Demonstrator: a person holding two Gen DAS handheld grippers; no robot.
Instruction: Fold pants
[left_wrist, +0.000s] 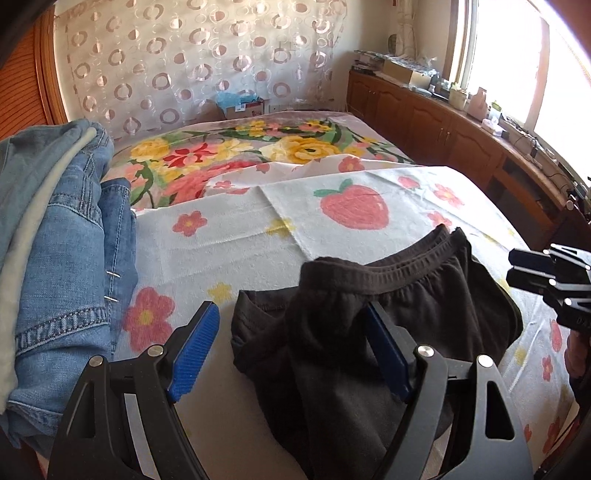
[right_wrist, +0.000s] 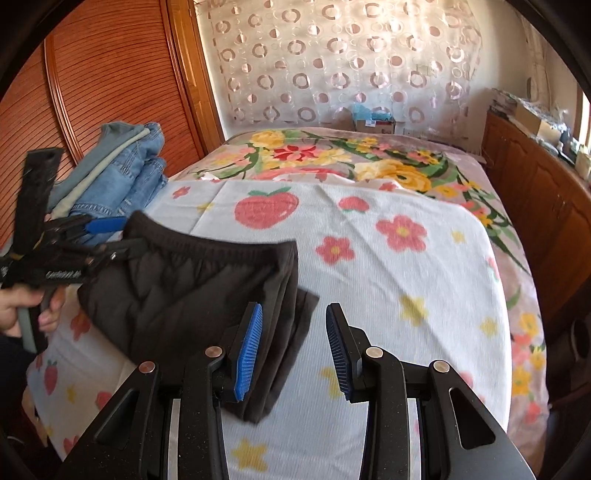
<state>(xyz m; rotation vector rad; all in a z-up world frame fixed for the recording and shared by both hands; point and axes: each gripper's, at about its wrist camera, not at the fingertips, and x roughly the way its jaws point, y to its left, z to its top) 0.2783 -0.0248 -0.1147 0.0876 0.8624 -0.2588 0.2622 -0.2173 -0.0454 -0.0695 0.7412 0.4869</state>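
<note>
Black pants (right_wrist: 192, 288) are lying folded on the strawberry towel (right_wrist: 388, 258), soft and limp, best pinched at the waistband. Both the left gripper (left_wrist: 291, 347) and right gripper (right_wrist: 293, 347) are hovering open, holding nothing.

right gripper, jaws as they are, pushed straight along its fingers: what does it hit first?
Probably the strawberry sheet. The right gripper points down past the black pants' right edge; only its left finger overlaps the pants, so that could brush the fabric. Depth is unclear.

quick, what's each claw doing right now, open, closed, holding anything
Left claw: open, black pants bunched between its fingers, not pinched.
Right claw: open, holding nothing.
</note>
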